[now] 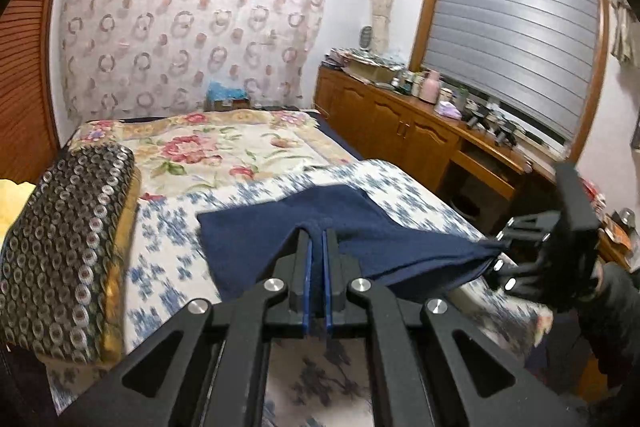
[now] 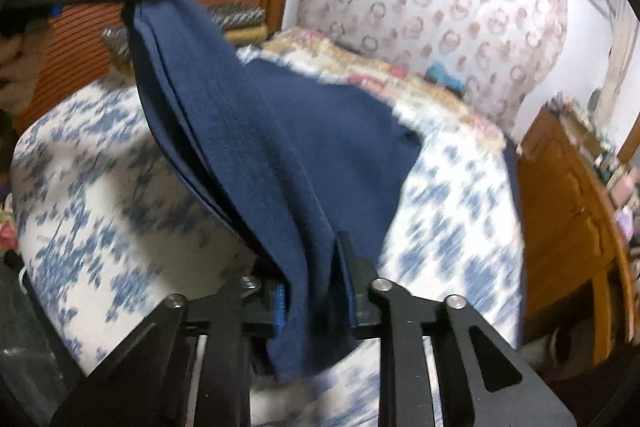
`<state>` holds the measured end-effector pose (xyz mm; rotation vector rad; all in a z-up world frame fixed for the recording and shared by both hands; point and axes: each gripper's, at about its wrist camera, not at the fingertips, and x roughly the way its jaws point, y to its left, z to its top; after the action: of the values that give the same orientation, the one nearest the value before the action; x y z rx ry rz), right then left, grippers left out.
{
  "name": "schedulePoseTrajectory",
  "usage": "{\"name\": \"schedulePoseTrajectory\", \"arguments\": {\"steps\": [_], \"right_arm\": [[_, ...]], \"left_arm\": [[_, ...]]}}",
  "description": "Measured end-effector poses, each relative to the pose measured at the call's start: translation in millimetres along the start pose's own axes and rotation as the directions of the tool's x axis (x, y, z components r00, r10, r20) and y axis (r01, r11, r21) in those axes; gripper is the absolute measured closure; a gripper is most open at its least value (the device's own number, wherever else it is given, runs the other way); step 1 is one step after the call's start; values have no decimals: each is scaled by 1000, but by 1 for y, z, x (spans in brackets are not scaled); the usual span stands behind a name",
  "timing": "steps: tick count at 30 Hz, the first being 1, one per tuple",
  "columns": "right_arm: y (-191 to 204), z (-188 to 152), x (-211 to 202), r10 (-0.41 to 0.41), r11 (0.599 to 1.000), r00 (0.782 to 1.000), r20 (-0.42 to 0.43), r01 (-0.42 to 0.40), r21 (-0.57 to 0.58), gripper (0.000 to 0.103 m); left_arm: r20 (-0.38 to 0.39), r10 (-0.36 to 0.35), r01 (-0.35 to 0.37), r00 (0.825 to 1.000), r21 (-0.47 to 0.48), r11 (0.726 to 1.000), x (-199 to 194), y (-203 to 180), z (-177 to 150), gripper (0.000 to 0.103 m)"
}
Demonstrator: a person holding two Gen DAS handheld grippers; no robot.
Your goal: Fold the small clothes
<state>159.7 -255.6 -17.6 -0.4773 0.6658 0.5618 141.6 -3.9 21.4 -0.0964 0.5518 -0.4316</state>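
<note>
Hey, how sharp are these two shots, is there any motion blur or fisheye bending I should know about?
Left wrist view: the left gripper and navy cloth are fairly sharp, the blue-flowered bedspread smears, and the window frame bows. Right wrist view: blurrier overall; the bedspread streaks, the cloth is soft, the right gripper clearer, black vignette at corners.

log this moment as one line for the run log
left gripper shut on navy blue fabric garment | right gripper shut on same garment | near edge lifted, far part on blue-and-white floral bedspread
</note>
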Motion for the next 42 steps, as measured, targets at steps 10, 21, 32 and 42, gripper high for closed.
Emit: {"name": "schedulePoseTrajectory", "arguments": {"steps": [10,21,32,42], "right_arm": [[-66,105,72,-11,1000,1000,20,12,-18,92],[-107,124,159,34,994,997,-75,-25,107,56],[-144,117,136,47,958,998,-44,-33,285,30],[-114,70,154,139,917,980,-140,-74,393,25]], "left_arm": [[-73,125,-130,989,-68,989,65,62,31,100],[-165,130,-149,978,-108,983,104,89,29,64],[-263,145,-174,954,-91,981,133,96,13,52],[-350,119,-182,929,-153,971,166,117,-8,51]]}}
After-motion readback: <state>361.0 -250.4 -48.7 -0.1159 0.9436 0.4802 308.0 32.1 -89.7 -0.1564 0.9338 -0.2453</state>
